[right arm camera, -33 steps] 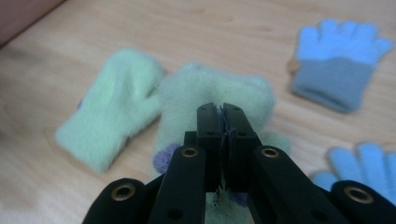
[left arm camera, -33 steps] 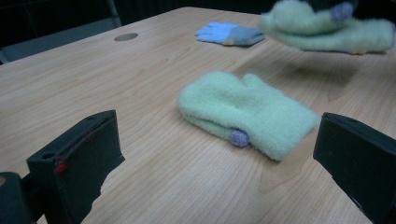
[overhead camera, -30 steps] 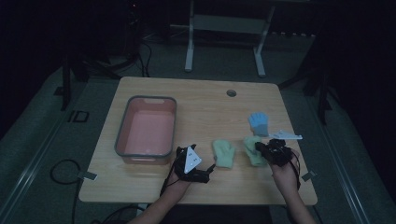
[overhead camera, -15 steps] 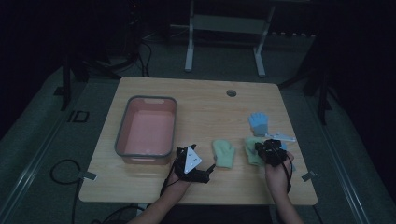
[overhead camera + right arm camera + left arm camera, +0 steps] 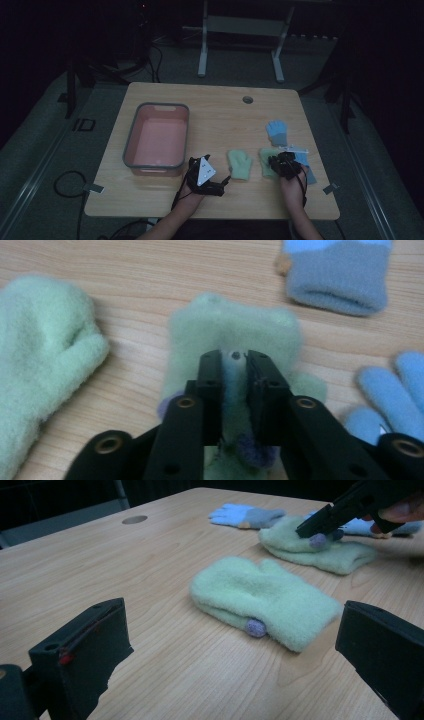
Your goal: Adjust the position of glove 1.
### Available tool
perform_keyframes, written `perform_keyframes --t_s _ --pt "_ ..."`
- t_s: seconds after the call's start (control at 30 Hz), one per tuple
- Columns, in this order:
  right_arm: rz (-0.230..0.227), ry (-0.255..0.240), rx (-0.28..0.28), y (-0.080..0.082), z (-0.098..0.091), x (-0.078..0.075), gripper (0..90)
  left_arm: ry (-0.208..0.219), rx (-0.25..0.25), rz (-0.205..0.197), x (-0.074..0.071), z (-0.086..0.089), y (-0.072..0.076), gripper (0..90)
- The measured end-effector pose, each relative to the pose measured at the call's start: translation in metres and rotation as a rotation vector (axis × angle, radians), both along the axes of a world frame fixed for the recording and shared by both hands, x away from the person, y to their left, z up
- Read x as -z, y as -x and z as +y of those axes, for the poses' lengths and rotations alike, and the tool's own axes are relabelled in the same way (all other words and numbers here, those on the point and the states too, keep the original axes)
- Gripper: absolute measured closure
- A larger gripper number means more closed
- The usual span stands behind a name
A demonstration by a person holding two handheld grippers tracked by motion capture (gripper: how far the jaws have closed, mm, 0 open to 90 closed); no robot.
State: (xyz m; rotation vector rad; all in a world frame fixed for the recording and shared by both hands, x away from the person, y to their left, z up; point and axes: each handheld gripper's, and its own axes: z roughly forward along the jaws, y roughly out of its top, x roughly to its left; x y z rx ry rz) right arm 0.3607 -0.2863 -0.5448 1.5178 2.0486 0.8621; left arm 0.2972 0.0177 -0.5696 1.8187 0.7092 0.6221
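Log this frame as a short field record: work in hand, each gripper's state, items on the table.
work: right gripper set down on a green mitten
right jaws: just been opening, a narrow gap, mitten fabric between them
left gripper: open, resting on the table, holding nothing
other mitten: flat, apart from both grippers
blue gloves: by the right hand
bin: pink inside, left side

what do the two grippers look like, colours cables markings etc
Both are black with two flat, blocky jaws. The left gripper carries a pale grey three-cornered plate with dark dots. The right gripper has round holes along its jaw arms. Thin black cables trail from both. No sleeves show.
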Motion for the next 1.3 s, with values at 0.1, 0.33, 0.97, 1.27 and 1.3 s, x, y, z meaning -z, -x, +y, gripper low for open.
perform_keyframes --t_s 0.1,0.33,0.97,1.27,1.3 --pt "0.005 -0.001 -0.017 -0.001 -0.003 -0.005 70.9 -0.001 0.001 0.000 0.000 0.000 0.000 1.1" --pt "-0.030 -0.008 -0.111 0.003 -0.021 -0.022 64.7 -0.001 -0.001 0.000 0.000 0.000 0.000 1.1" --pt "0.039 -0.014 -0.412 -0.018 -0.033 -0.025 64.1 -0.001 0.000 0.001 0.000 0.000 0.000 1.1" --pt "0.058 0.022 -0.360 -0.022 -0.031 -0.003 61.1 -0.001 0.000 0.001 0.000 0.000 0.000 1.1" --pt "0.054 0.030 -0.355 -0.022 -0.030 -0.003 61.1 -0.001 0.000 0.000 0.000 0.000 0.000 1.1"
